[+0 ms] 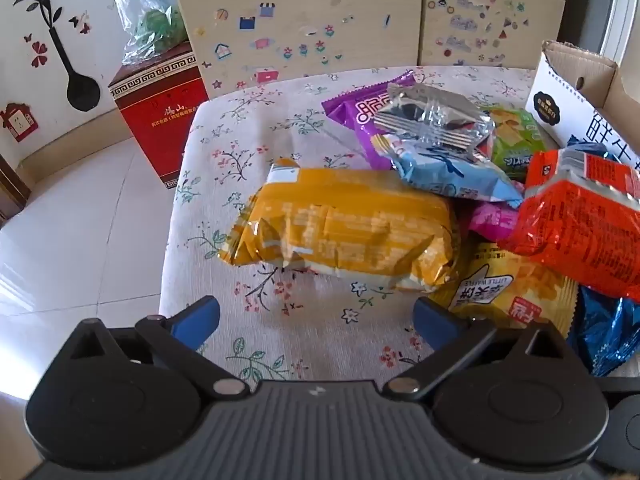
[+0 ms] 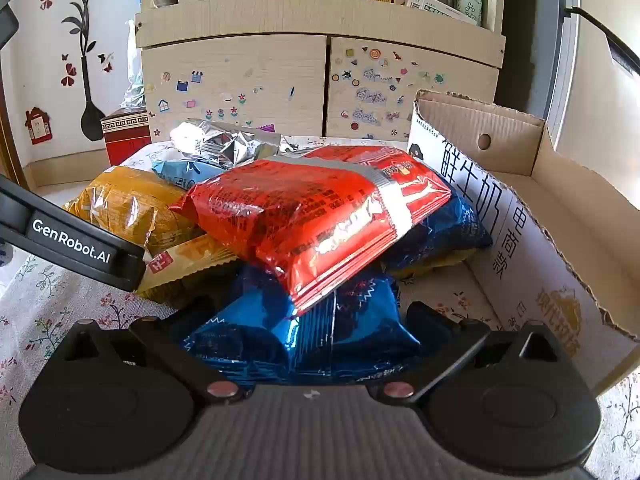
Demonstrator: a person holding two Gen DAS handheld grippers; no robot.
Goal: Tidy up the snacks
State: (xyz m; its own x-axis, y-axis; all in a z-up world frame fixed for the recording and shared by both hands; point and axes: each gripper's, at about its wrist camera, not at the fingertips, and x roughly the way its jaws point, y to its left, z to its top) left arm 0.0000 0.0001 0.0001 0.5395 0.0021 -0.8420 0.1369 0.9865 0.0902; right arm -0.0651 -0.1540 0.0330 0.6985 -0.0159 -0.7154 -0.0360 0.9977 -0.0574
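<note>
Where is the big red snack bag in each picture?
Left wrist view: the red snack bag is at the right edge, on top of the pile.
Right wrist view: it lies in the middle, across a blue bag.
Shared landmark: the cardboard box to its right.

You're in a home: at 12 o'clock a sticker-covered cabinet [image 2: 316, 88], at 10 o'clock flower wall decals [image 1: 48, 40], tiled floor [image 1: 80, 220], floral tablecloth [image 1: 248, 152].

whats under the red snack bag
In the right wrist view, the red snack bag lies on top of blue foil bags, with a yellow waffle packet tucked under its left edge. Anything deeper in the pile is covered.
</note>
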